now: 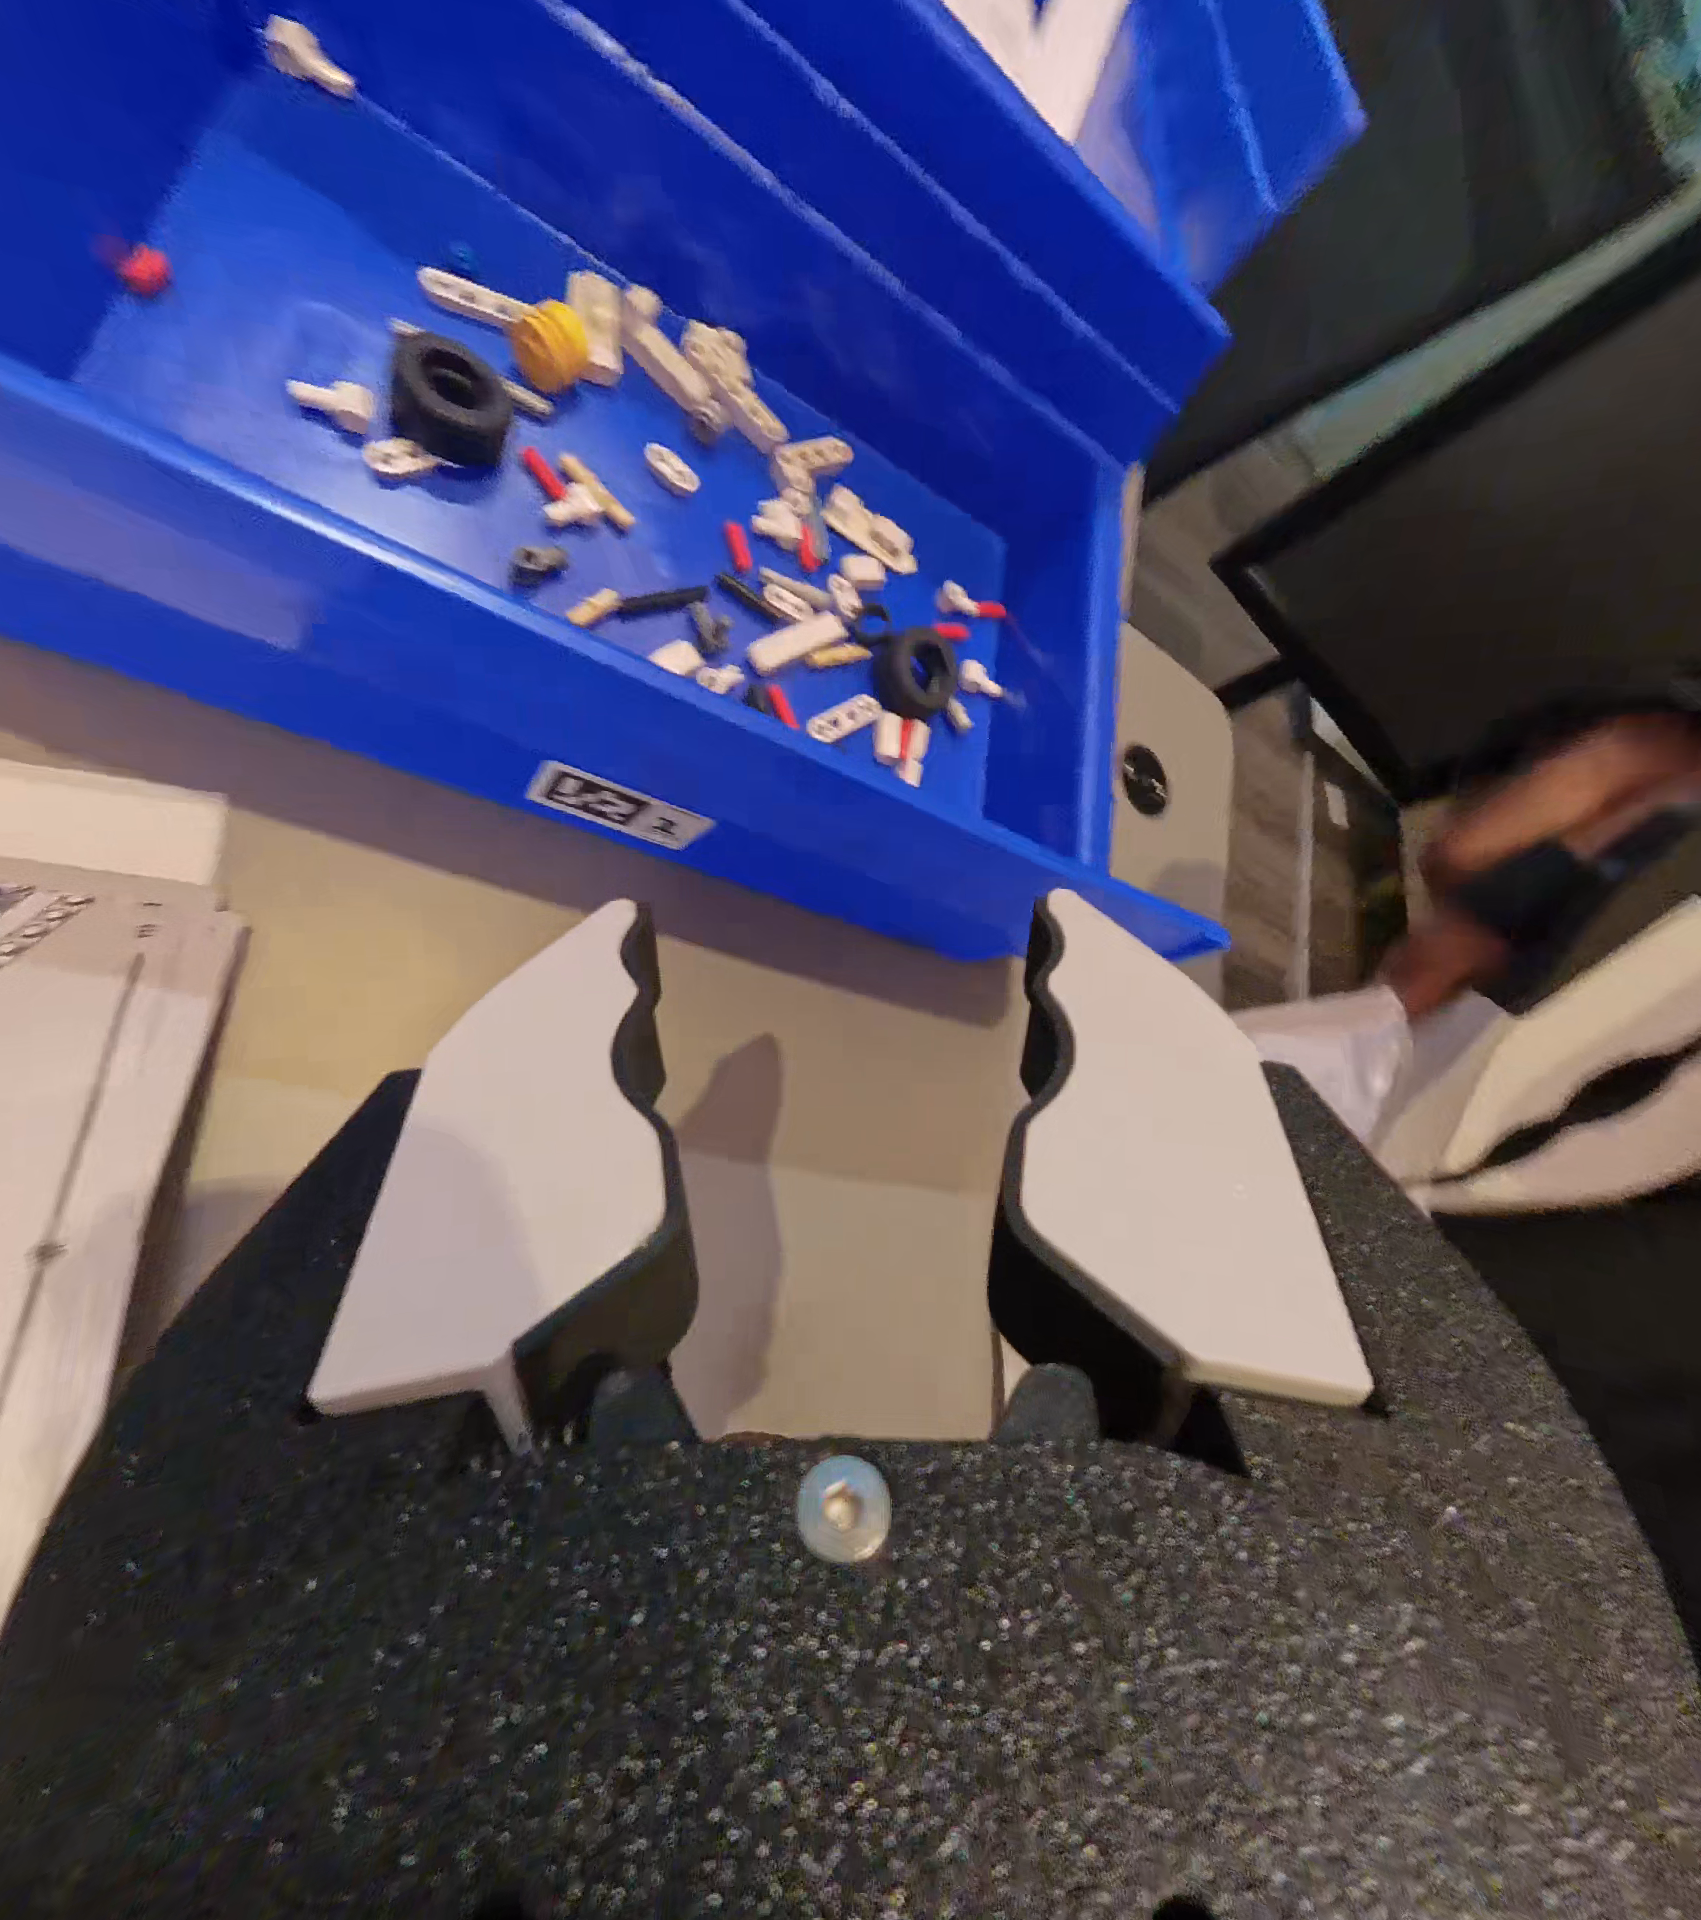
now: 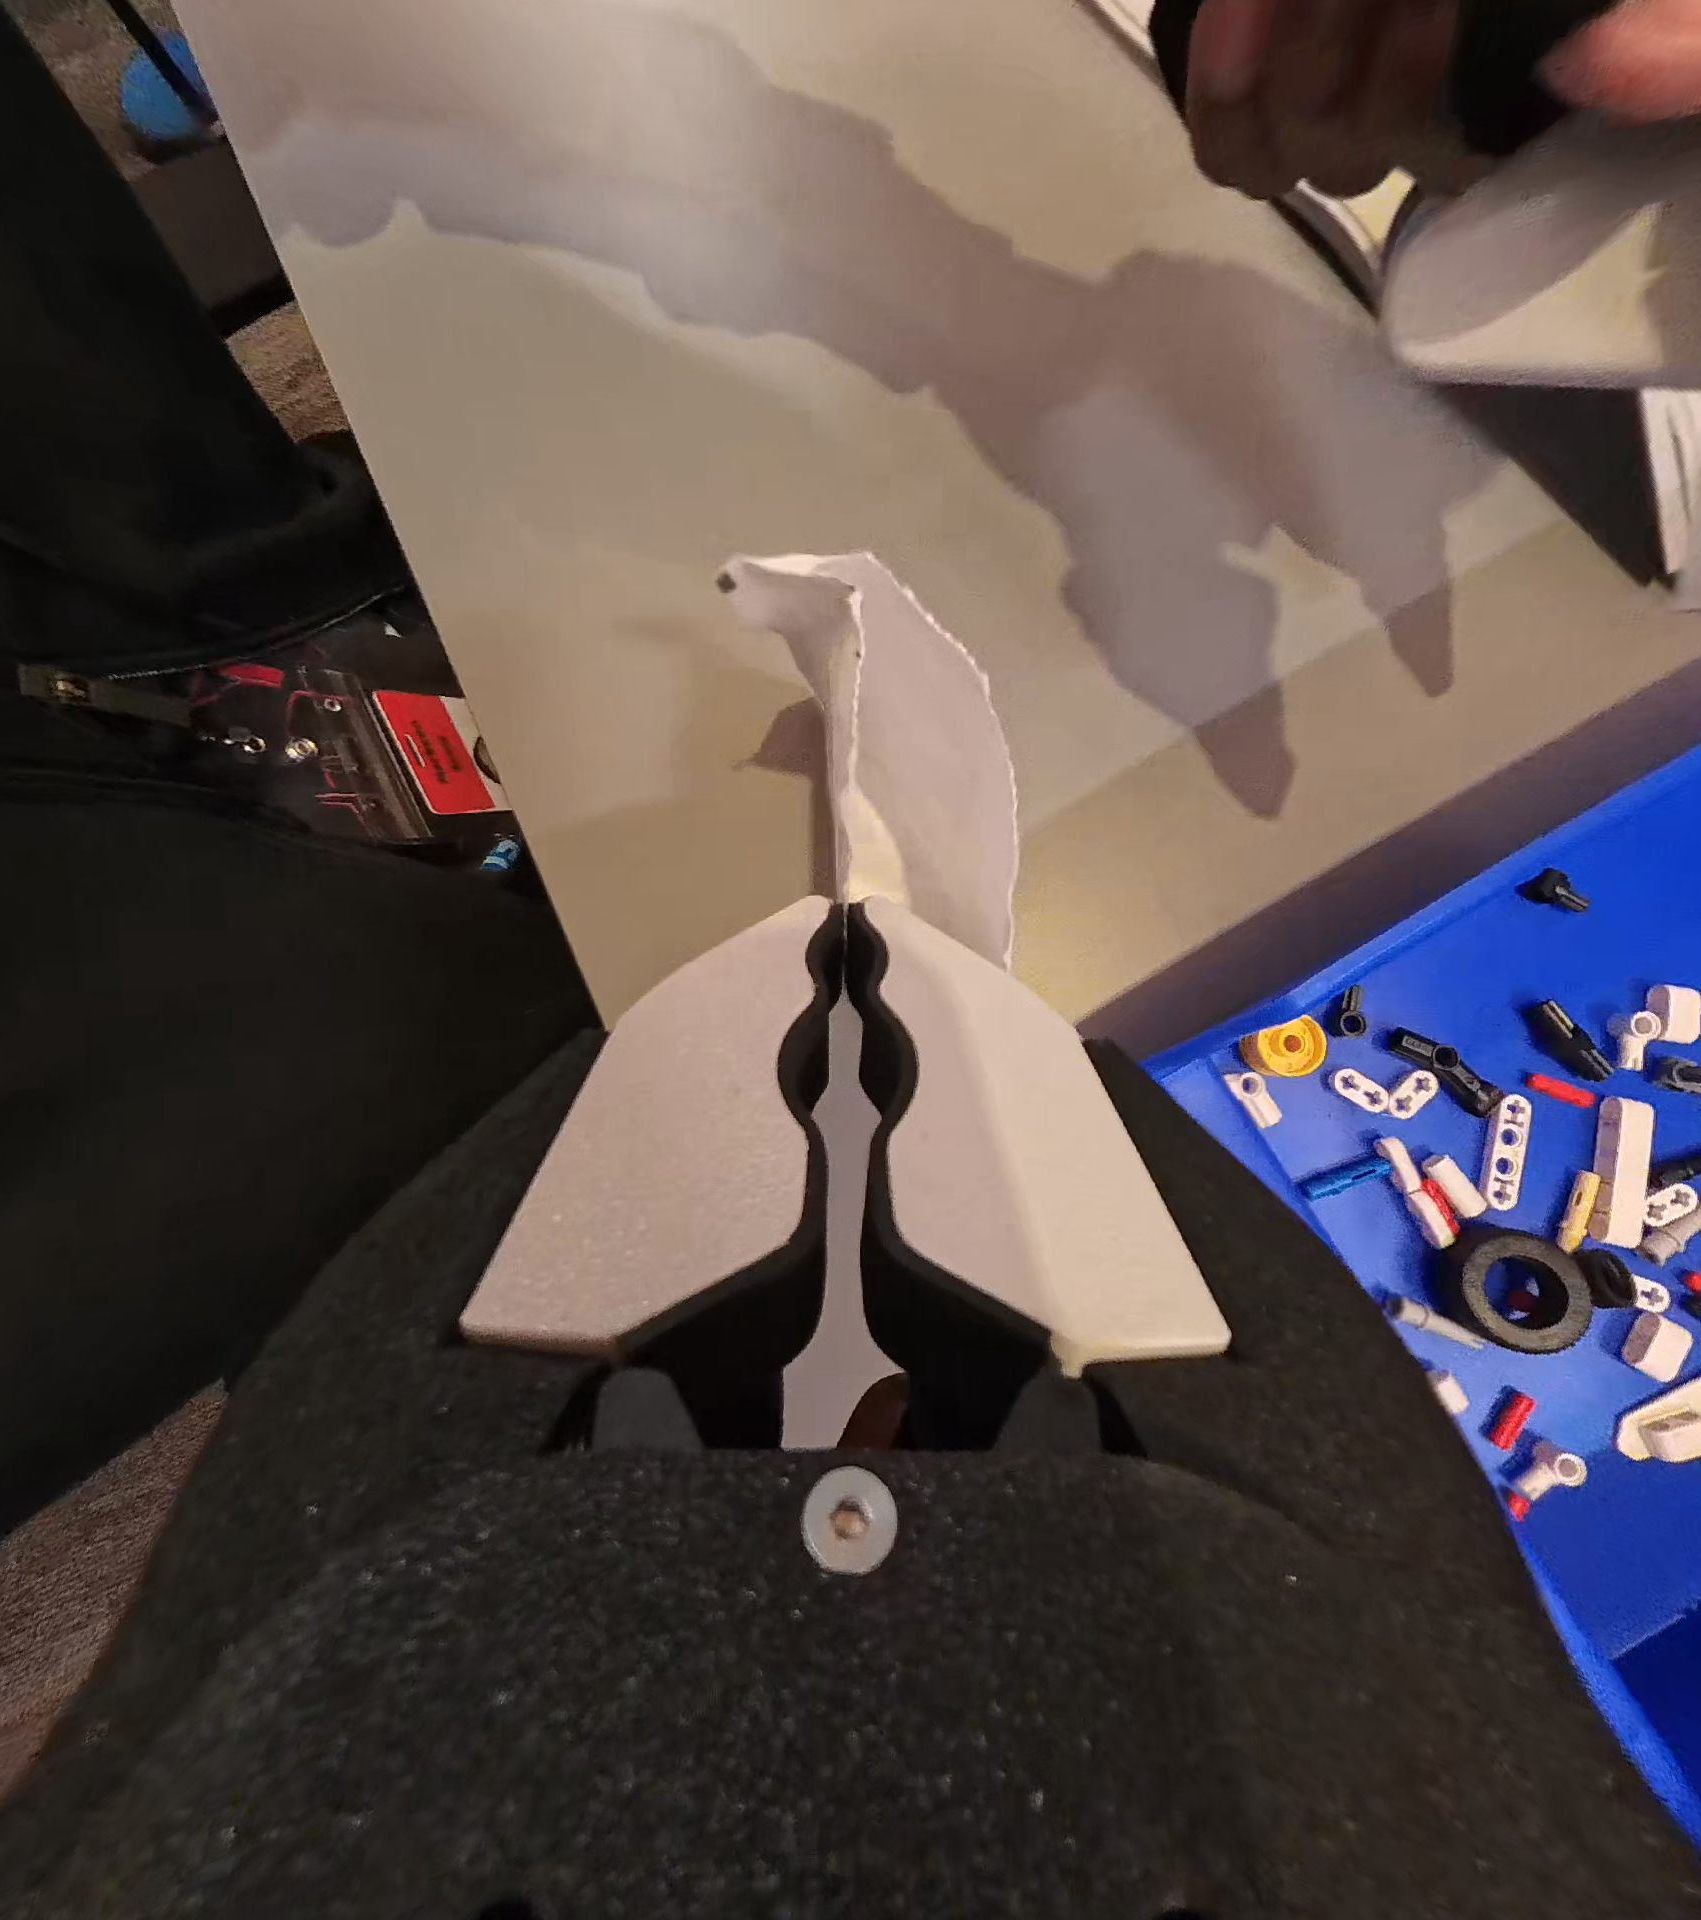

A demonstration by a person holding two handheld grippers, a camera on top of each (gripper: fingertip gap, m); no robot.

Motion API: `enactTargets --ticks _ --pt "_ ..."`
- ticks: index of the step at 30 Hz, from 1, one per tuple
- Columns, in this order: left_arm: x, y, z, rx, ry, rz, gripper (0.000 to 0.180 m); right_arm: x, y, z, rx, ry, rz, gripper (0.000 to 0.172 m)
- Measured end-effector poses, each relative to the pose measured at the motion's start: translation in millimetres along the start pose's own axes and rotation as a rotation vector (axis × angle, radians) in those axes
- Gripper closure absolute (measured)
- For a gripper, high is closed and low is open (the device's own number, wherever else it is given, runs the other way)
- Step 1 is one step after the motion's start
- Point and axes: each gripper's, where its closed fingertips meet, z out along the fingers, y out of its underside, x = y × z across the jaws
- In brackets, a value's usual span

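While pinched, paper strip beyond right gripper

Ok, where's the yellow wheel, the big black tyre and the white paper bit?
Round yellow plastic wheel (image 1: 549, 344): left wrist view, its ribbed side.
Big black rubber tyre (image 1: 448, 399): left wrist view, its rim.
Torn white paper scrap (image 2: 913, 748): right wrist view, middle.

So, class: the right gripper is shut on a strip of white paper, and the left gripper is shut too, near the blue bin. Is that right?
Not quite. The left gripper is open: the left wrist view shows its fingers well apart with nothing between them, near the blue bin. The rest holds: the right gripper is shut on the white paper.
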Motion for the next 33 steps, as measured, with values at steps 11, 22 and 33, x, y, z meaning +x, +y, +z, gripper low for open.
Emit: enactTargets --ticks 11,22,33 --pt "-36 -27 19 0.071 -0.286 -0.241 0.092 -2 5 -2 -0.066 0.050 0.023 0.172" --pt "-24 -16 69 -0.102 -0.285 -0.288 0.086 -24 18 -8 -0.063 0.093 -0.002 0.172" --pt "-90 21 8 -0.398 -0.625 -0.049 0.149 -56 29 -29 -0.018 0.133 -0.031 0.172"
